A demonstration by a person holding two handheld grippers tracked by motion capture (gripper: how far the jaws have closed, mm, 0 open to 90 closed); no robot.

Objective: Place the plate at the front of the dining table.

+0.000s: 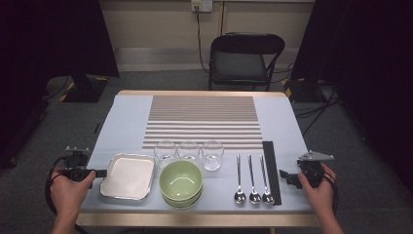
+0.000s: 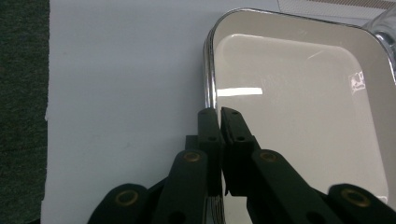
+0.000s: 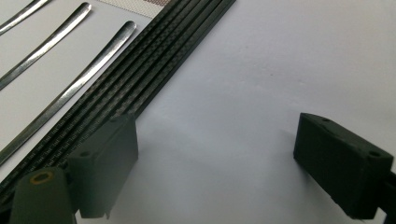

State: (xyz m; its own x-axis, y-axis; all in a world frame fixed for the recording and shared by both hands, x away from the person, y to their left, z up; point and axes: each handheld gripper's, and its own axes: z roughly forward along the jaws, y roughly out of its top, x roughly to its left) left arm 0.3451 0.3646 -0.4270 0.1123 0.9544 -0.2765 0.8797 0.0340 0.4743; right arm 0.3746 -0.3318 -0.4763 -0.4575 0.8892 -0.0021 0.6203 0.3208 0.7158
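- The left gripper [image 2: 218,114] has its jaws clamped on the left rim of the tray [image 2: 299,93]. The rim sits right between the two jaws.
- The tray lies flat near the front left of the tabletop [image 1: 122,117], just beside the green bowls [image 1: 181,183].
- The right gripper [image 3: 219,163] has its jaws wide apart, with nothing between them. It is over bare tabletop, just beside the black chopsticks [image 3: 140,74].
- Three spoons [image 1: 252,180] lie side by side, left of the chopsticks.
- Three glasses [image 1: 188,151] stand in a row behind the tray and bowls.
- A striped mat [image 1: 203,117] lies behind the glasses.
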